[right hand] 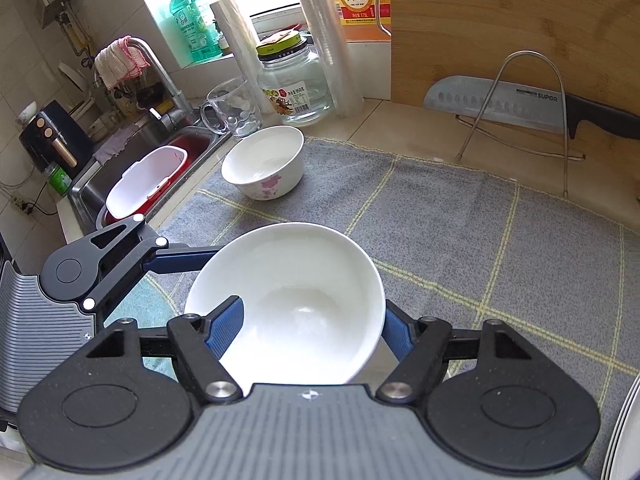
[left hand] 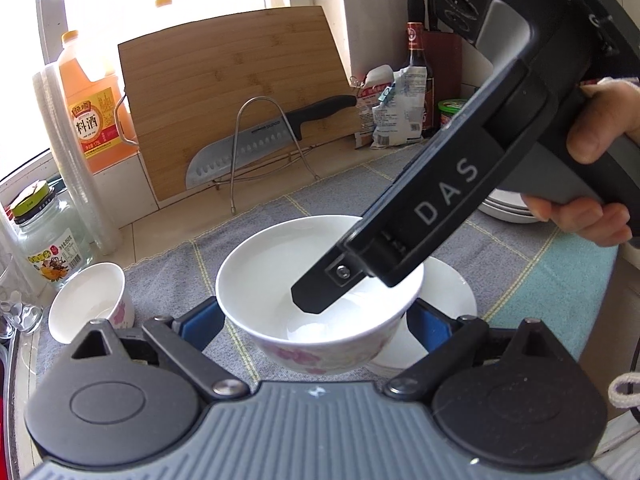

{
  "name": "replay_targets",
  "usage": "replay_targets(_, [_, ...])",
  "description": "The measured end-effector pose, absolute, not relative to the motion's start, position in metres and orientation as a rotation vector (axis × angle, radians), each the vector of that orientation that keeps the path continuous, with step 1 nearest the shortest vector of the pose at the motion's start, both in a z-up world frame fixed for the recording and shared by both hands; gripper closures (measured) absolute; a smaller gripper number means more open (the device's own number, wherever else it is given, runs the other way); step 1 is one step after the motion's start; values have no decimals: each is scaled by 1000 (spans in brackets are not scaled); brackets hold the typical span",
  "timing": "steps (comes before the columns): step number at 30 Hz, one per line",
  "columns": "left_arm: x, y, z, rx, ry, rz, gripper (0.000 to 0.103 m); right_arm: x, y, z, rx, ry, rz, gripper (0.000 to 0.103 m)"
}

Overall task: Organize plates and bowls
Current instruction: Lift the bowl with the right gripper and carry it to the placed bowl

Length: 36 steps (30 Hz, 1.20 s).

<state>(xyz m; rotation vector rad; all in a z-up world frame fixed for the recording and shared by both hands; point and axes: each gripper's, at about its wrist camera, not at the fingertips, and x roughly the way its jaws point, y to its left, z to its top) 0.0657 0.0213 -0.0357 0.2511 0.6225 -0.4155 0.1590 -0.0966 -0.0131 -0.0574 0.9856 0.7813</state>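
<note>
Near the cloth's [left hand: 360, 208] front edge, a white bowl [left hand: 260, 280] with pink flowers sits between the blue pads of the left gripper [left hand: 314, 320]. Its jaws stand wide and one pad lies against each side of the bowl, so it looks clamped on it. A white plate [left hand: 452, 292] lies on the cloth under the bowl and to its right; I cannot tell whether the bowl rests on it or hangs just above.

The right gripper [right hand: 312, 324] comes in from the cloth's right side, held by a hand [left hand: 600, 120]. One of its fingers [right hand: 228, 320] lies inside the bowl and the other sits outside the rim on the far side, so the wall stands between its jaws. I cannot tell whether its pads press on the wall. Seen from this gripper, the bowl tilts with its mouth toward the camera.

A second bowl [right hand: 264, 160] of the same pattern stands at the cloth's far left corner, well apart, beside a glass mug [right hand: 232, 108] and a jar [right hand: 292, 84]. More plates [left hand: 508, 208] are stacked at the cloth's right edge, behind the hand.

Along the counter's back edge a board [left hand: 232, 80] leans on the wall with a knife [left hand: 256, 148] in a wire rack [left hand: 264, 140] before it. A sink [right hand: 132, 160] lies past the cloth's left edge
</note>
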Motion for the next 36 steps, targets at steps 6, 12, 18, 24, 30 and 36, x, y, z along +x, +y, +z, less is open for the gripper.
replay_targets(6, [62,11,-35,270,616,-464,6,148,-111,-11,-41,985,743,25])
replay_targets(12, [62,2,-38,280,623,-512,6,141,-127,-12,-19,986,703,25])
replay_targets(18, [64,-8,-42,282,639,-549,6,138,-141,-15,-3,993,672,25])
replay_targets(24, [69,-14,-48,281,657,-569,6,138,-148,-20,1,1001,651,25])
replay_targets(30, [73,-19,-53,289,676,-572,6,139,-148,-25,-3,1015,650,25])
replay_targets(36, [74,-19,-57,291,691,-569,6,141,-147,-29,-7,1027,652,25])
